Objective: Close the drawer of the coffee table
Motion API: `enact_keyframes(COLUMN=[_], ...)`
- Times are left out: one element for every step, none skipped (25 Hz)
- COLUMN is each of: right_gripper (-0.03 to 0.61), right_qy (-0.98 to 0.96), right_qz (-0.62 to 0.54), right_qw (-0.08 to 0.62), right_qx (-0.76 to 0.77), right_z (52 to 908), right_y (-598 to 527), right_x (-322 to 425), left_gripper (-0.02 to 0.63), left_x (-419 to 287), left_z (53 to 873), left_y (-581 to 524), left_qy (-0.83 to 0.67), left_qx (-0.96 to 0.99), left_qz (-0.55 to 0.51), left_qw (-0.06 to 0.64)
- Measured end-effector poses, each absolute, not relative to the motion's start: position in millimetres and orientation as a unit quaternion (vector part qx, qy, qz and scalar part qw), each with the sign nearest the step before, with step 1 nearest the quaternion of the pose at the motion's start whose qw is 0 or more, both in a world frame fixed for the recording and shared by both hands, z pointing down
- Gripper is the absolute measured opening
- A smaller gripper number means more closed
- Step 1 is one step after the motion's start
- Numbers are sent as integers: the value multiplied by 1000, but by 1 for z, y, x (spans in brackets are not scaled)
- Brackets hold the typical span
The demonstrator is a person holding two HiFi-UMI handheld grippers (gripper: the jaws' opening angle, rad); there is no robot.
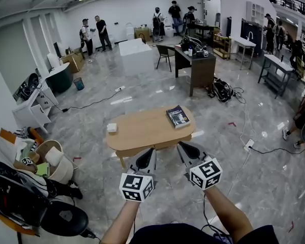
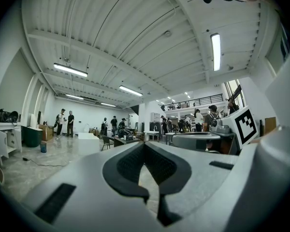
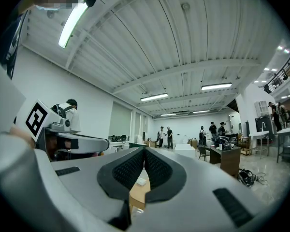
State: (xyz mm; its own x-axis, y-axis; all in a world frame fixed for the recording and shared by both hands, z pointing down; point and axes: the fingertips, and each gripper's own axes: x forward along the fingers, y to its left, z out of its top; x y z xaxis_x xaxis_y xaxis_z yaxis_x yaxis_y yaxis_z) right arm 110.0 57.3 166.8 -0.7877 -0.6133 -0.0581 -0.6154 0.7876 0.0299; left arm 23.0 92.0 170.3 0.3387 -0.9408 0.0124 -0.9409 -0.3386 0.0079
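Head view looks steeply down across a glossy grey floor [image 1: 117, 93]. At the far left a black chair [image 1: 61, 217] stands beside a round white basket [image 1: 56, 164] full of clutter. In the middle stands the oval wooden coffee table [image 1: 147, 131]. A small white box [image 1: 112, 127] lies near the left end of its worktop, and a dark book [image 1: 179, 116] lies on the right end. A darker band runs under the near edge of the top. From this angle the drawer cannot be told apart from it, nor whether it stands out or in.

Just before that near edge, the left gripper [image 1: 151, 152] and the right gripper [image 1: 181, 146] are held side by side in the air. They are near each other, both pointing toward the table and clear of it. In the left gripper view the jaws meet at their tips and are empty, with bare floor showing through the gap below. The right gripper's marker cube [image 2: 245, 124] shows at the right of that view. In the right gripper view the jaws also meet at the tips and are empty. A strip of the table and the white box shows through the gap beneath them.

Further right in the head view, a dark desk [image 1: 195, 67] stands well behind the table, and a white power strip [image 1: 249, 145] with its cable lies on the floor.
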Motion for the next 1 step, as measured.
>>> enact_keyframes(right_gripper=[18], right_qy=[945], right_qz=[24], right_qw=[23], right_qx=[-325], right_z=[166], right_y=[57], right_x=[111], left_gripper=[-2], left_x=[24], left_z=[170], left_y=[92], left_qy=[-575], left_qx=[818], left_qz=[3], left_qw=[7])
